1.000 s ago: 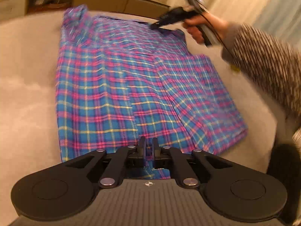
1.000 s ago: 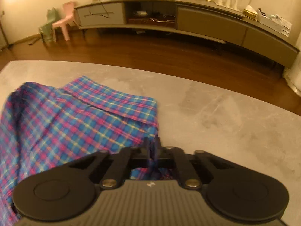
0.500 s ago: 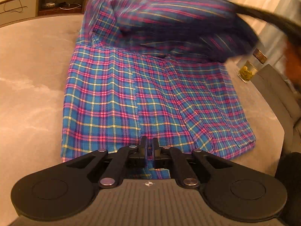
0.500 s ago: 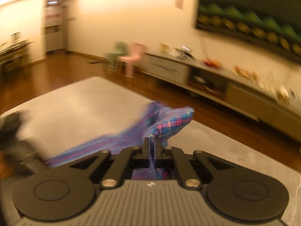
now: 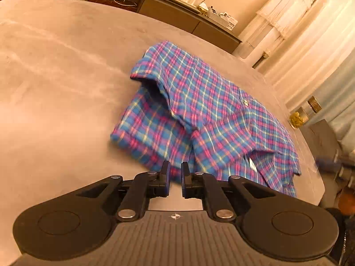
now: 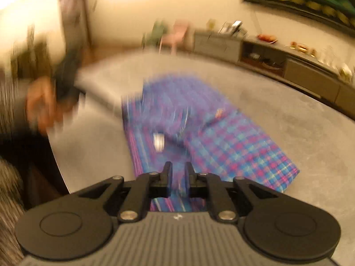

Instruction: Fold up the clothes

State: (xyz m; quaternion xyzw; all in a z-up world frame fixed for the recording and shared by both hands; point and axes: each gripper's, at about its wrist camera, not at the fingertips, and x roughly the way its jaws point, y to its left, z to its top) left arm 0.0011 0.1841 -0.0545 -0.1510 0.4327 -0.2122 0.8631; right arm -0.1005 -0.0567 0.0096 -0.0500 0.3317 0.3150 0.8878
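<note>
A blue, pink and yellow plaid shirt (image 5: 210, 110) lies folded over on itself on the grey table (image 5: 55, 88). Its collar end points toward the near side, and a white label (image 5: 251, 164) shows. My left gripper (image 5: 175, 175) hovers at the shirt's near edge, its fingers slightly apart with nothing between them. The right wrist view is motion-blurred. There the shirt (image 6: 233, 146) lies under and ahead of my right gripper (image 6: 178, 175), which is narrowly open and empty. A blurred hand (image 6: 42, 106) holds the other gripper at the left.
A glass jar (image 5: 296, 118) stands near the table's far right edge. A long low sideboard (image 5: 177, 2) with small items runs along the wall, and curtains hang at the right. The table's rim (image 6: 57, 161) drops off to the left of the right gripper.
The right gripper carried the shirt's far half over onto the near half. Both grippers then let go of the cloth, and the left one drew back and turned.
</note>
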